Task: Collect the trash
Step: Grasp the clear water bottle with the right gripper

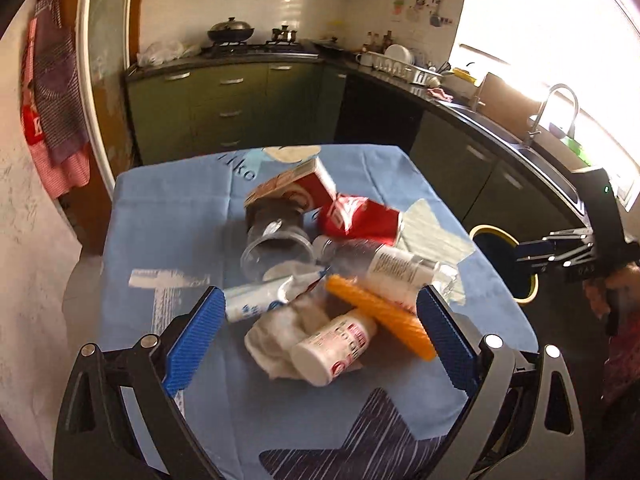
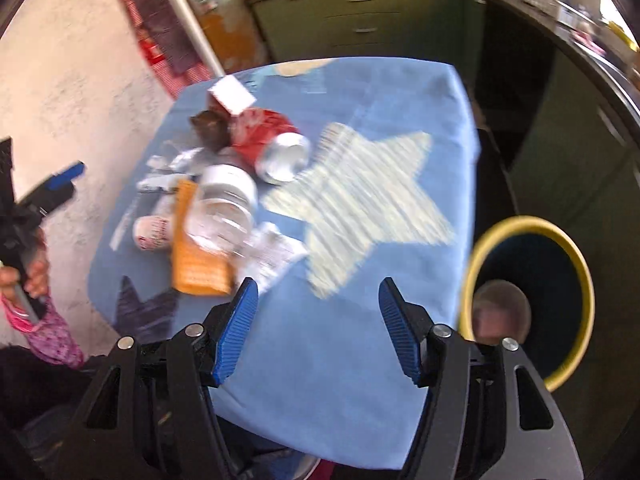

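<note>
A pile of trash lies on the blue-clothed table [image 1: 168, 232]: a crushed red can [image 1: 360, 220], a red and white carton [image 1: 304, 188], a clear plastic cup [image 1: 276, 244], a clear bottle [image 1: 396, 268], a white tube [image 1: 268, 296], an orange packet [image 1: 384, 316], a small white bottle [image 1: 332, 348] and crumpled tissue [image 1: 276, 340]. My left gripper [image 1: 320, 300] is open above the near items. My right gripper [image 2: 316, 292] is open and empty over bare cloth, right of the pile. The yellow-rimmed bin [image 2: 532, 300] stands beside the table, with a brownish round object [image 2: 500, 316] inside.
Green kitchen cabinets [image 1: 224, 108] and a dark counter with a sink [image 1: 556, 128] run behind and to the right. A wall [image 1: 32, 240] with hanging cloths is at the left. My right gripper also shows in the left wrist view [image 1: 556, 252], above the bin [image 1: 504, 264].
</note>
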### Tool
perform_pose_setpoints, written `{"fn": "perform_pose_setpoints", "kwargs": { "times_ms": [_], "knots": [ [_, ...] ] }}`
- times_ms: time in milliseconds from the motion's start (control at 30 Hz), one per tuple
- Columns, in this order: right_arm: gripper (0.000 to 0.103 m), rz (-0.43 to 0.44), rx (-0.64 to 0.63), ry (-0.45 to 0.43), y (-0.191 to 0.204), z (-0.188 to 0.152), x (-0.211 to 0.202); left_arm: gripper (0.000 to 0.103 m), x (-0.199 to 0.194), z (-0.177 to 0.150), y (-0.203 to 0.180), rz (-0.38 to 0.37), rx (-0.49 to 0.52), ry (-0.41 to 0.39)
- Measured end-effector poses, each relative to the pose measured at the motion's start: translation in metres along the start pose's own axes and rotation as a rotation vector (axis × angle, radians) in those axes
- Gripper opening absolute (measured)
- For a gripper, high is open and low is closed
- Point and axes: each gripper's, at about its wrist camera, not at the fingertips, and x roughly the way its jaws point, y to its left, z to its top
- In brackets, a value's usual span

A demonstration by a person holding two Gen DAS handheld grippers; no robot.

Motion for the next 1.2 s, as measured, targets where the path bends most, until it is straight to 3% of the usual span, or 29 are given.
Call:
{"fn": "perform_pose_setpoints", "kwargs": {
  "times_ms": [267,400,600,933,1200],
  "knots": [
    [0.060,0.061,-0.094,0.206,0.056,0.072,0.060,0.095,0.028,-0.034,0.022,0.024,-0.054,0.068],
    [0.060,0.037,-0.110,0.327,0.064,0.084,0.090,0.095,0.031,-0.036,0.025,-0.005,-0.051,0.076],
    [0.063,0.020,-0.119,0.431,0.070,0.096,0.122,0.096,0.032,-0.038,0.036,-0.024,-0.078,0.082],
    [0.064,0.042,-0.118,0.508,0.077,0.100,0.161,0.096,0.044,-0.041,0.042,-0.048,-0.093,0.106],
    [0.062,0.041,-0.165,0.432,0.088,0.094,0.145,0.096,0.048,-0.042,0.039,-0.051,-0.088,0.117]
  ]
}}
